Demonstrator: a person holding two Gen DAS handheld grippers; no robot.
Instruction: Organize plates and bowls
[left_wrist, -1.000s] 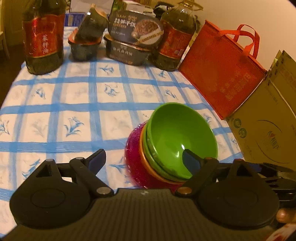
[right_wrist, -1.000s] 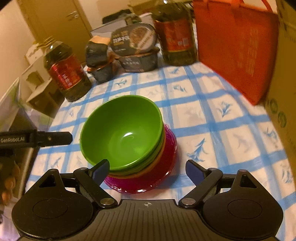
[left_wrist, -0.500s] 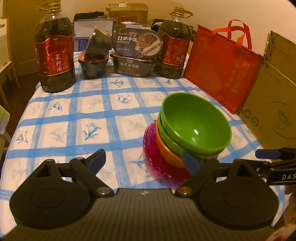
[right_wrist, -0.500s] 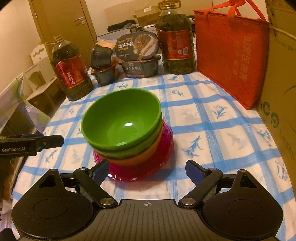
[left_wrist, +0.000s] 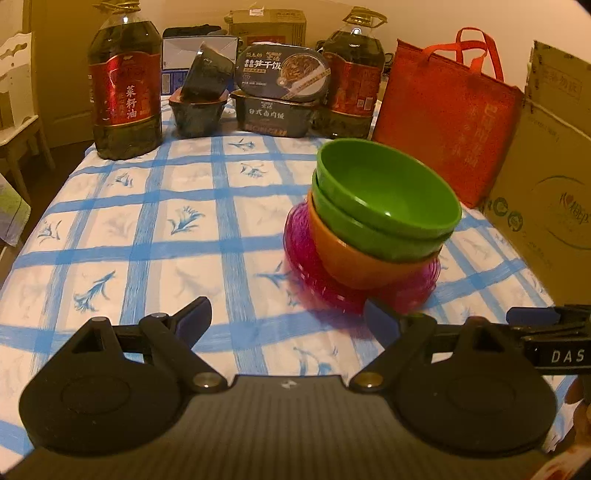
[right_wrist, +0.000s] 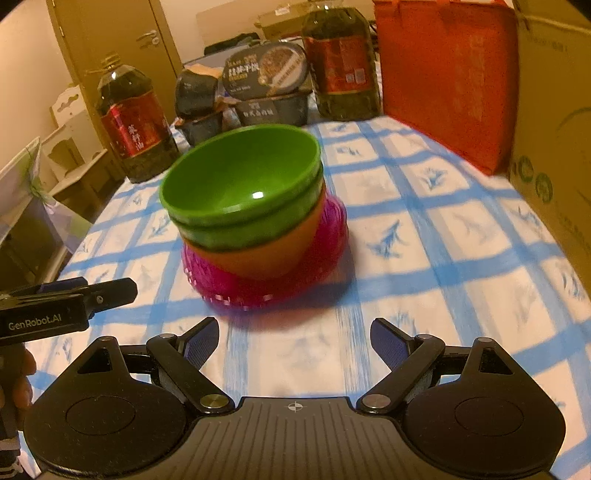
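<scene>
A stack stands on the blue-checked tablecloth: two green bowls (left_wrist: 388, 199) nested in an orange bowl (left_wrist: 354, 266), all on a magenta plate (left_wrist: 299, 258). The same stack shows in the right wrist view, green bowl (right_wrist: 240, 181), orange bowl (right_wrist: 266, 254), plate (right_wrist: 325, 251). My left gripper (left_wrist: 286, 314) is open and empty, low over the cloth, just in front and left of the stack. My right gripper (right_wrist: 293, 339) is open and empty, in front of the stack. Each gripper's fingers show at the edge of the other's view.
Two large oil bottles (left_wrist: 123, 92) (left_wrist: 351, 81) and several black ready-meal boxes (left_wrist: 280, 96) stand along the far edge. A red tote bag (left_wrist: 443, 118) and a cardboard box (left_wrist: 554, 166) line the right side. The table's left edge drops to the floor.
Both grippers have pulled back and lowered from above the bowl stack to table height in front of it. The stack stays in place. Both jaws stay open.
</scene>
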